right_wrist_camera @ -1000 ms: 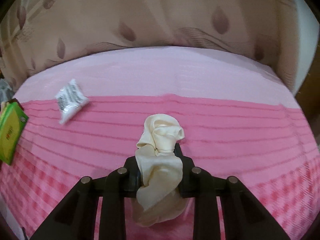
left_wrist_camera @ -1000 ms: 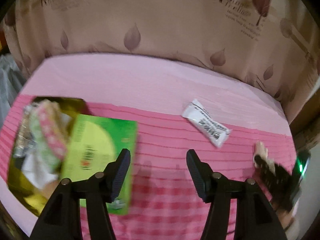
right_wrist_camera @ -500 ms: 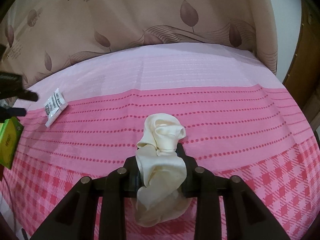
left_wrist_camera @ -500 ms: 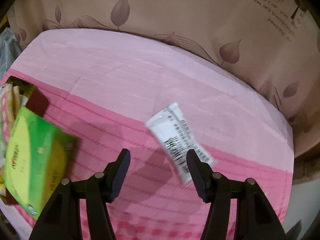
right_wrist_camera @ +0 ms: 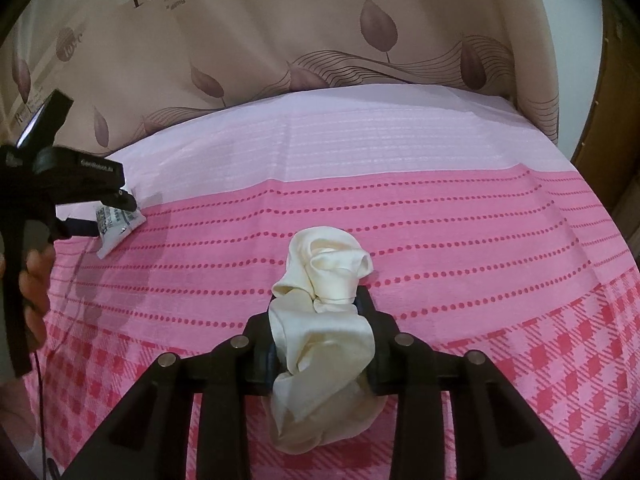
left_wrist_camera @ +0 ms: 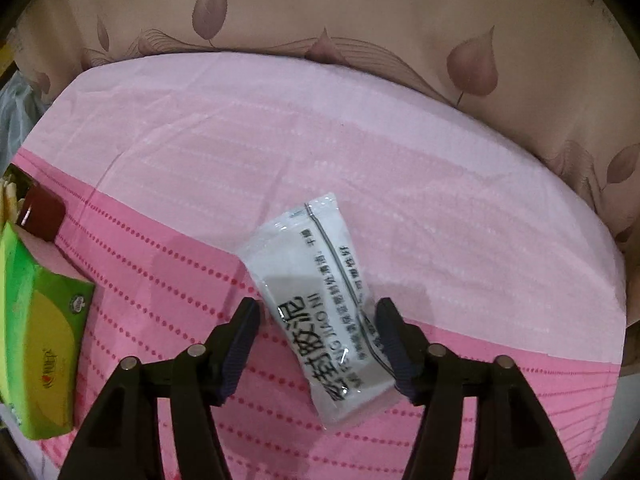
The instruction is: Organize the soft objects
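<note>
A white plastic packet (left_wrist_camera: 320,300) with black print lies on the pink cloth. My left gripper (left_wrist_camera: 318,322) is open, its fingers on either side of the packet's near half. In the right wrist view the left gripper (right_wrist_camera: 116,212) is at the far left, over the same packet (right_wrist_camera: 116,226). My right gripper (right_wrist_camera: 320,320) is shut on a cream cloth scrunchie (right_wrist_camera: 324,308) and holds it above the pink cloth.
A green tissue pack (left_wrist_camera: 36,344) lies at the left edge, beside a dark red box corner (left_wrist_camera: 40,214). The pink striped and checked cloth (right_wrist_camera: 480,240) covers the table. A beige leaf-print curtain (left_wrist_camera: 360,20) hangs behind. A wooden door (right_wrist_camera: 612,120) stands at the right.
My left gripper has moved right from the green tissue pack to the white packet, which now lies between its open fingers. The right gripper still holds the scrunchie and has pulled back a little.
</note>
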`<state>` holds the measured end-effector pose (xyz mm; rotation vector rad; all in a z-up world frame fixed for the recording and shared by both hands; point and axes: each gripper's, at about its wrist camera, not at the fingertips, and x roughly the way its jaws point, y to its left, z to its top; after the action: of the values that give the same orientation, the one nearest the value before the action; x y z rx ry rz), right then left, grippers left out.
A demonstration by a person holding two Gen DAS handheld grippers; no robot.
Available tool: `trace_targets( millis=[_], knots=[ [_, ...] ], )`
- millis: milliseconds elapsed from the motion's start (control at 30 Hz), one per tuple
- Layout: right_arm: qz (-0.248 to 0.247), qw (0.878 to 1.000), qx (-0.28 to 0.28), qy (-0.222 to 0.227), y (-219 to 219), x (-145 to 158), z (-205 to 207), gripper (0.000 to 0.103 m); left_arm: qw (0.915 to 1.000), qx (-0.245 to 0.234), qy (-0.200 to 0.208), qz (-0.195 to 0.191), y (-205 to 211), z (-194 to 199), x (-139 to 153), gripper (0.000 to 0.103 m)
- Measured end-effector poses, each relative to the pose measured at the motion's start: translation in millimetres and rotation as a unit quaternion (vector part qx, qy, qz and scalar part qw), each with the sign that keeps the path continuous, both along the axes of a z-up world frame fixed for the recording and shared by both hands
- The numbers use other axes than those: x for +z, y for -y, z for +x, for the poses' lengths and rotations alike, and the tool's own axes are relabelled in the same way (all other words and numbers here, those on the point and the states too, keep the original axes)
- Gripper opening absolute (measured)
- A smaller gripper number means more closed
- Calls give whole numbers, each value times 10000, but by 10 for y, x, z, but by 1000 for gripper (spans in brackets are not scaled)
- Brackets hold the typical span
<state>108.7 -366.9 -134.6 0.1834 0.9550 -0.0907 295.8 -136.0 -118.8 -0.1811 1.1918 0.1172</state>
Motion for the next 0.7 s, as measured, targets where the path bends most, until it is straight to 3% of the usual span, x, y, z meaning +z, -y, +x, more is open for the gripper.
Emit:
trace_targets(
  millis=[133,300,367,433,700],
  knots=[
    [2,10000,0,0,-1,-1,6,32,9992,-193,0,-351,-162,-29,-24,64],
    [1,10000,0,1,-3,-1,2,32,9964,-743,78,-405,-237,-85,-28,62],
    [-2,10000,-1,1,-5,0,4,32,9952,-901,122,-370,-251,-119,-28,58],
    [-5,10000,0,0,-4,3,2,32,9931,-1103,164,-351,-265,-157,-16,44],
    [-12,10000,0,-1,-5,6,5,32,9824,-1807,175,-438,-321,-240,-7,41]
  ],
)
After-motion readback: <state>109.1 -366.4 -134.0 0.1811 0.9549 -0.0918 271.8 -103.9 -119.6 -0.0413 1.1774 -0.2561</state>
